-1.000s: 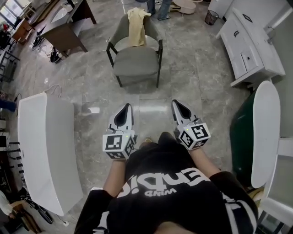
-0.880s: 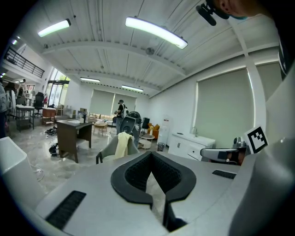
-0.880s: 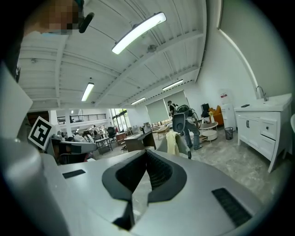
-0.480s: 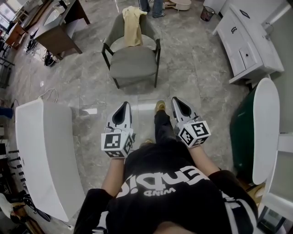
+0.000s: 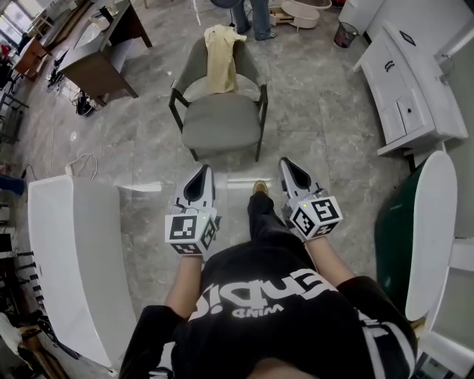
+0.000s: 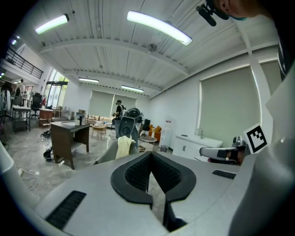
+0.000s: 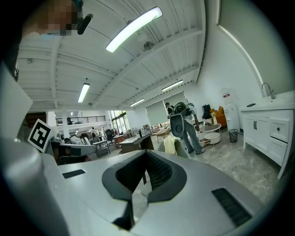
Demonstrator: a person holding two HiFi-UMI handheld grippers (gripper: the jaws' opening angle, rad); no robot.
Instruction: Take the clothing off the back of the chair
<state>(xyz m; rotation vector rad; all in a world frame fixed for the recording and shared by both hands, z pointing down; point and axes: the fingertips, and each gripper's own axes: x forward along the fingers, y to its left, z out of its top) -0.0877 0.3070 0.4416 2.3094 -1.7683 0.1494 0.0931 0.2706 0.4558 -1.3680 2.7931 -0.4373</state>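
Observation:
A pale yellow garment [image 5: 221, 55] hangs over the back of a grey armchair [image 5: 222, 122] with black legs, standing on the marble floor ahead of me. Both grippers are held level in front of my body, well short of the chair. My left gripper [image 5: 201, 173] is shut with nothing in it, and my right gripper [image 5: 290, 168] looks the same, jaws together and bare. In the left gripper view the garment [image 6: 123, 146] shows small beyond the left gripper [image 6: 150, 155]. In the right gripper view the garment [image 7: 170, 144] lies far past the right gripper [image 7: 146, 154].
A long white curved table [image 5: 74, 259] runs along my left. A brown desk [image 5: 96, 63] stands at far left, white cabinets [image 5: 415, 81] at the right, a green unit [image 5: 389, 229] beside them. A person's legs [image 5: 252, 15] stand behind the chair. A bin [image 5: 346, 33] sits far right.
I have walked toward the chair: one foot has stepped forward and the floor has slid under me. Both grippers keep the same pose, shut and side by side.

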